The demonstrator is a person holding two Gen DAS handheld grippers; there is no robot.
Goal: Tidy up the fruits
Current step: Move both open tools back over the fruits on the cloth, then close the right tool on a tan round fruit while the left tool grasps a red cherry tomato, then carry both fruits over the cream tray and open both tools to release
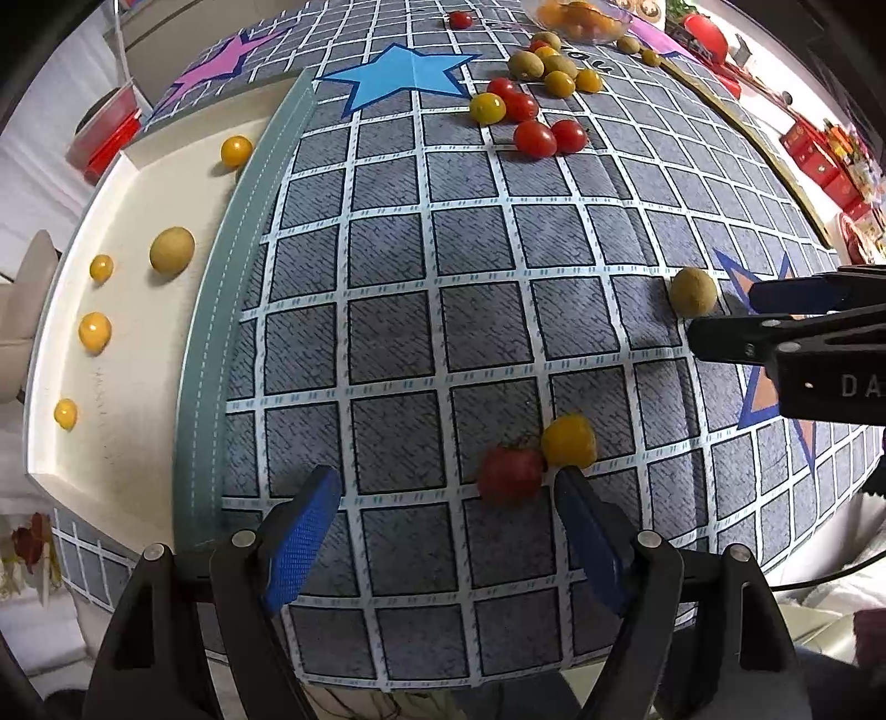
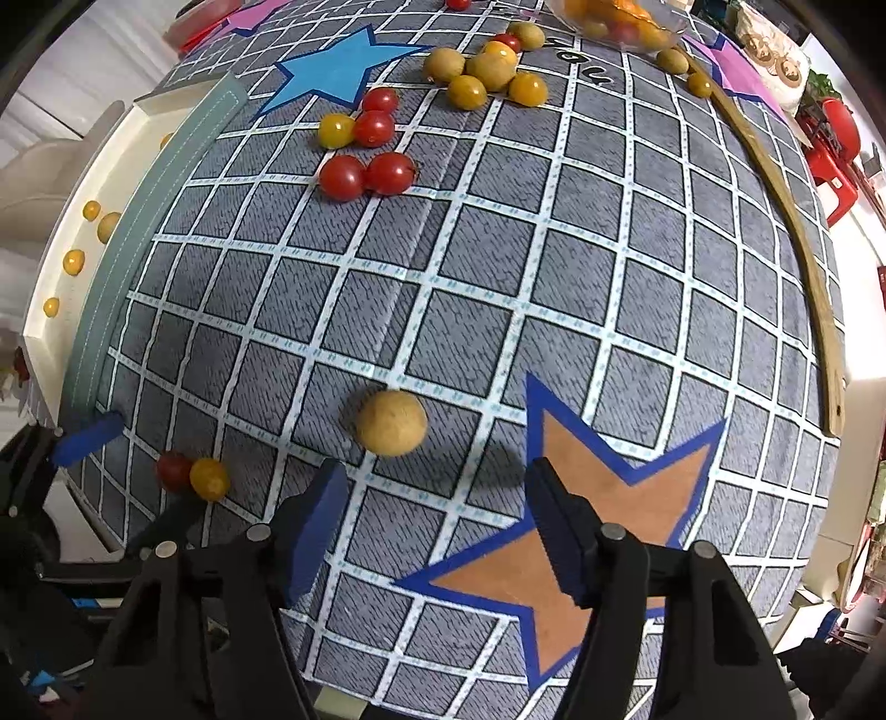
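We find the work surface covered by a grey quilted mat with a white grid and coloured stars (image 2: 498,266), which serves as our landmark.

Left gripper (image 1: 448,498): its blue-padded fingers stand wide apart and hold nothing. Just beyond the tips, on the mat's near part, a red cherry tomato (image 1: 509,475) and a yellow cherry tomato (image 1: 569,440) lie touching each other — neither is between the pads.

Right gripper (image 2: 434,490): its fingers are likewise apart and empty, poised over the mat beside the orange star with a blue outline (image 2: 598,531). A round tan-brown longan fruit (image 2: 391,422) rests on the mat just ahead of the tips, not gripped.

Along the mat's left edge sits a shallow white rectangular tray (image 1: 133,343) — it contains several small yellow tomatoes and one tan fruit. At the mat's far end lies a loose cluster of red, yellow and tan fruits (image 2: 443,88), with a clear plastic bowl of orange-yellow fruits (image 2: 620,22) beyond it.
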